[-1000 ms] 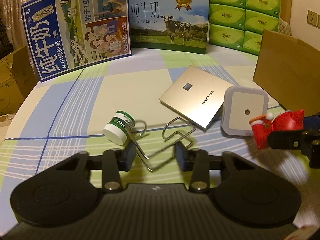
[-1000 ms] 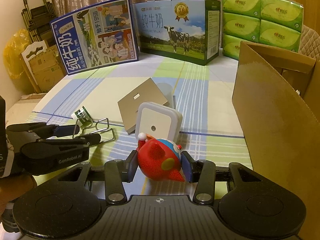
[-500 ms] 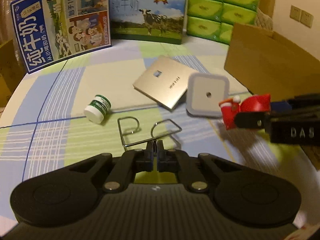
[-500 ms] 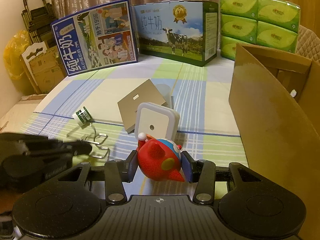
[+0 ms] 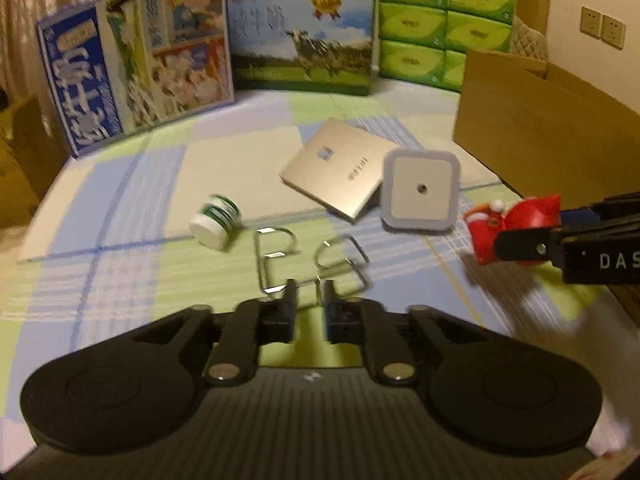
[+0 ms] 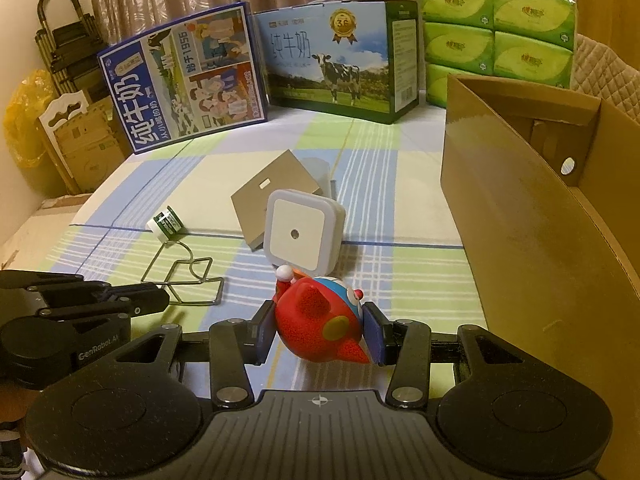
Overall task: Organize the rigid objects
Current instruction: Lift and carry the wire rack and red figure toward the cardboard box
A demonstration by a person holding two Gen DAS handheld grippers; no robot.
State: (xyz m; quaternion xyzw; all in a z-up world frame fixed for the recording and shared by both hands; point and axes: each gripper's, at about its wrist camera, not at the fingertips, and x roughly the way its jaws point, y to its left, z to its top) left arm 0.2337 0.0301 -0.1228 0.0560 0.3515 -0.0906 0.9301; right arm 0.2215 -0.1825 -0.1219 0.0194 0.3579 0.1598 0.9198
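The left hand-held gripper (image 5: 307, 298) is opening its jaws around the near bar of the wire rack (image 5: 310, 260), which is lying on the checked worktop (image 5: 132, 200) just beside the small white bottle (image 5: 216, 222); a slipping wire risks knocking that bottle rolling. Centre, the gold panel (image 5: 340, 172) and white night light (image 5: 420, 188) are crowding the path. Right, the other hand-held gripper (image 6: 318, 330) is clamping the red toy (image 6: 320, 328), with the cardboard box (image 6: 520, 216) wall standing close.

Blue milk carton (image 6: 182, 80), upper left: "纯牛奶" and "1956". Cow-picture milk box (image 6: 340, 62), top centre: "纯牛奶", medal reading "3.6". Black tongs (image 6: 86, 322), lower left: "GenRobot.AI". Other tongs (image 5: 568, 246), right edge: "DAS".
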